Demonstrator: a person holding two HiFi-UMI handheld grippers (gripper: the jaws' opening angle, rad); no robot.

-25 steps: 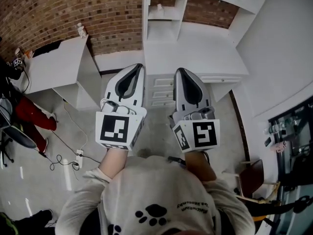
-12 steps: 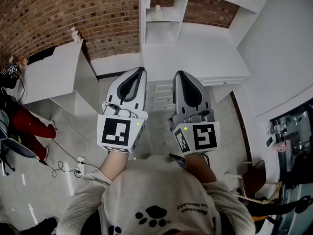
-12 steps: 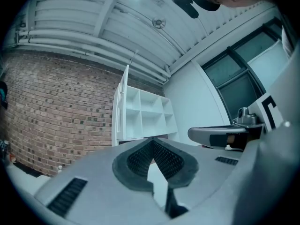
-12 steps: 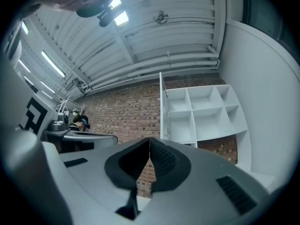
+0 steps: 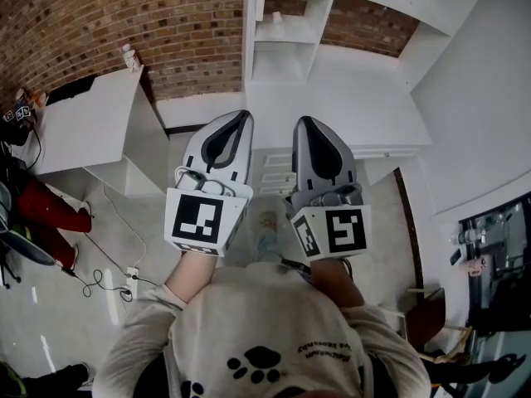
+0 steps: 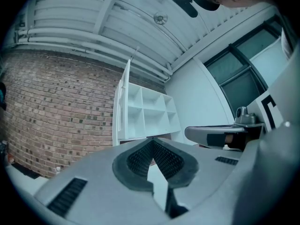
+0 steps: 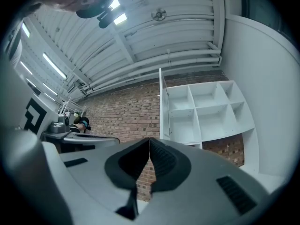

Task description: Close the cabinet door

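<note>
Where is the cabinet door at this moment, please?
In the head view, the cabinet door stands open at top centre, edge-on at the left edge of the white shelf unit, right beside the brick wall.

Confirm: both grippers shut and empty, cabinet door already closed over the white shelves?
Not closed. The cabinet door stands open, edge-on at the left side of the white shelves, as the right gripper view shows. The left gripper and right gripper are indeed shut and empty.

Likely lab — brick wall, white shelving.
</note>
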